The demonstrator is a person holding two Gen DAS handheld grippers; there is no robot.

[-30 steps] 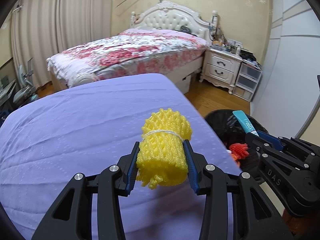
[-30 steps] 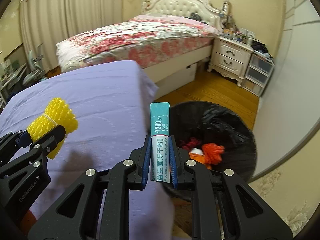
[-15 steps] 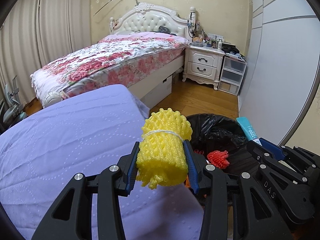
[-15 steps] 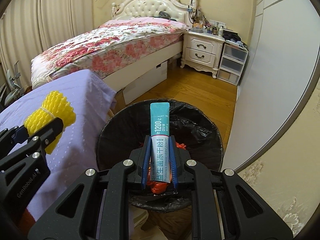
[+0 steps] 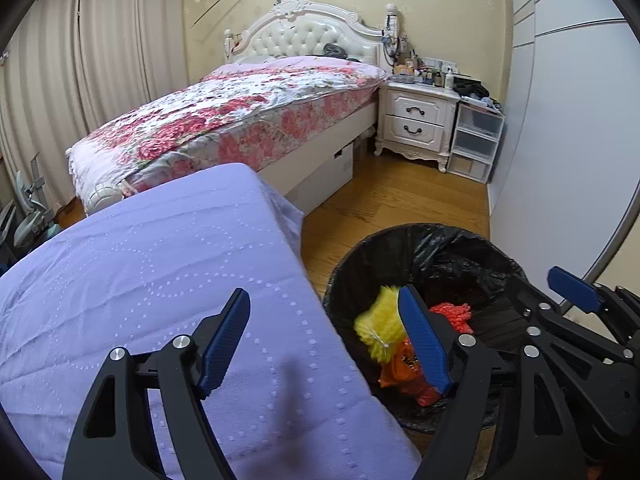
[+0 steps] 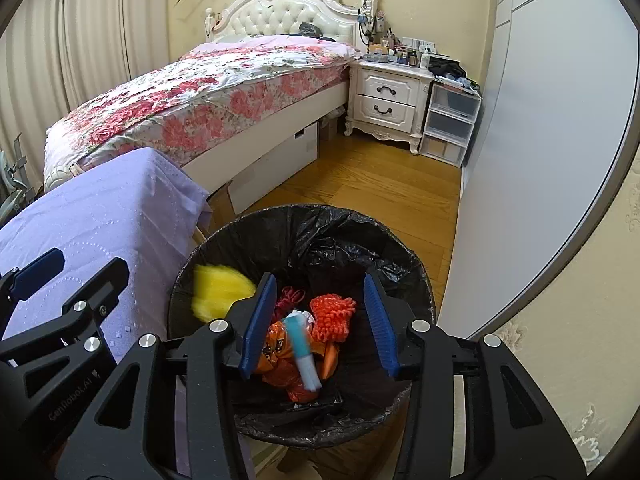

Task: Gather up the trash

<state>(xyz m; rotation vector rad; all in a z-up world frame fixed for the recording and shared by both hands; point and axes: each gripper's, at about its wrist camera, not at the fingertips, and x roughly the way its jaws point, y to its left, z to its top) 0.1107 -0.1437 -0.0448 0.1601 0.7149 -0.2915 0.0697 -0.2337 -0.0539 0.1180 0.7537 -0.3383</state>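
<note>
Hovering with both hand-held grippers spread apart and holding nothing, above the trash bin (image 6: 416, 268).

The left hand-held gripper (image 5: 324, 340) is over the edge of the purple-covered bench (image 5: 140, 264), the right hand-held gripper (image 6: 318, 320) over the bin. Inside the bin are the yellow foam net (image 6: 218, 290), blurred, and the teal sachet (image 6: 304, 352) on orange trash.
</note>
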